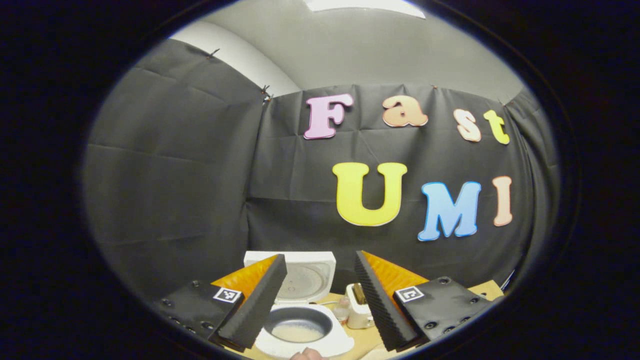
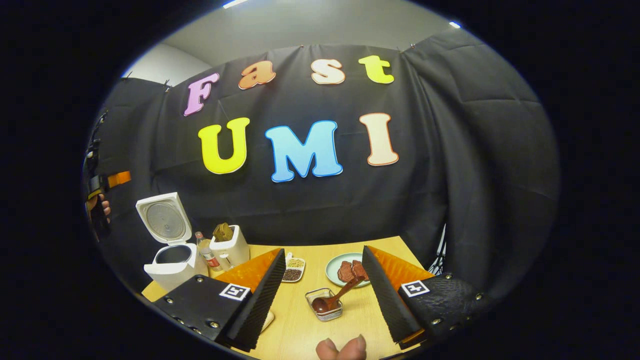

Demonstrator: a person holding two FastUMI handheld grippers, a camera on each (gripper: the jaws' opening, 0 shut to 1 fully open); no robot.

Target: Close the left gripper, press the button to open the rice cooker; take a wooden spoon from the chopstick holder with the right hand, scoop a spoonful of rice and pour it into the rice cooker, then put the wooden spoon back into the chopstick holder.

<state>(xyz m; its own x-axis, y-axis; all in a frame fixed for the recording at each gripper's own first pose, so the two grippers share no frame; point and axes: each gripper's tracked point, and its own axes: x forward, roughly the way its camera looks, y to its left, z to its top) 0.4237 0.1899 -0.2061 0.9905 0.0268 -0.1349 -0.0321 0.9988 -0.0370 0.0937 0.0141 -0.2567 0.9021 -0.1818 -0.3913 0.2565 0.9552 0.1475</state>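
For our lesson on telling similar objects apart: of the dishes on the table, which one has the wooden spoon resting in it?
The small wire basket holds the wooden spoon. The round green plate carries reddish-brown pieces, and the divided dish holds grains.

The left gripper view looks down close over the open rice cooker (image 1: 300, 320); the right gripper view faces it (image 2: 172, 250) from farther right.

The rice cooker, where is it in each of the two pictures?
Left gripper view: the rice cooker sits at bottom centre between the open jaws, lid up, rice in the pot.
Right gripper view: it stands at the lower left, on the table's far left corner, lid up.
Shared landmark: the white holder stands right beside the cooker.
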